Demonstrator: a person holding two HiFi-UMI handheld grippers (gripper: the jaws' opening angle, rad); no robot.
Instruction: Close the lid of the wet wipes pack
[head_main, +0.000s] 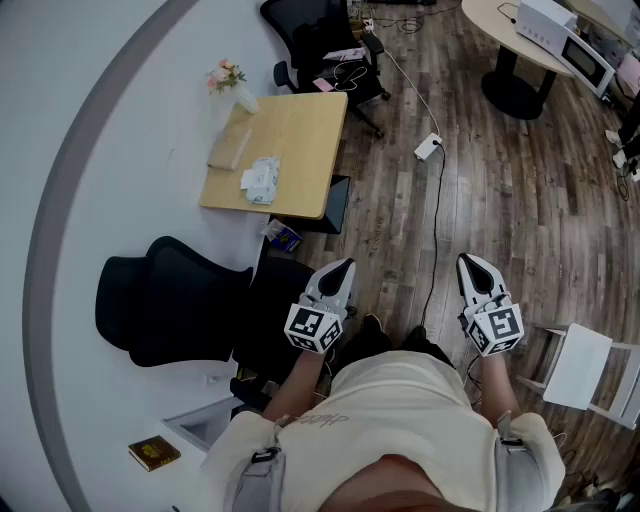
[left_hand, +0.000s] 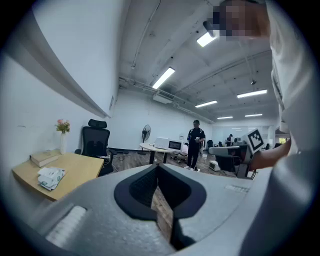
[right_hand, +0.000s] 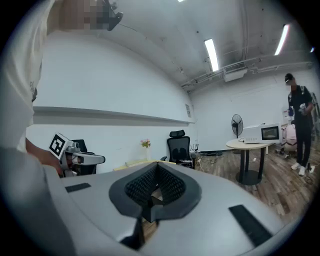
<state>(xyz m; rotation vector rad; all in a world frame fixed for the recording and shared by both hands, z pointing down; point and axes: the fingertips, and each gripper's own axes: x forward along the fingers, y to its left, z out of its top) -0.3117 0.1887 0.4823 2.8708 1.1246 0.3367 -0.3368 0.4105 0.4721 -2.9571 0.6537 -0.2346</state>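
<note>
Standing well apart from the wooden table (head_main: 300, 130), a person holds the left gripper (head_main: 343, 268) and right gripper (head_main: 470, 263) low, both clenched on nothing; the wet wipes pack (head_main: 260, 180) lies there unreached; closing seemingly remains undone.

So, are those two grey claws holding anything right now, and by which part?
Nothing is held: the grey left gripper and grey right gripper are both shut, empty.

So the light wooden table (head_main: 300, 130) sits upper left of centre in the head view. On it: white wet wipes pack (head_main: 261, 180) near the front edge, tan book (head_main: 229, 149) just up-left of that, flower vase (head_main: 238, 95) at the far corner. Black office chair (head_main: 170, 300) is lower left, below the table.
</note>
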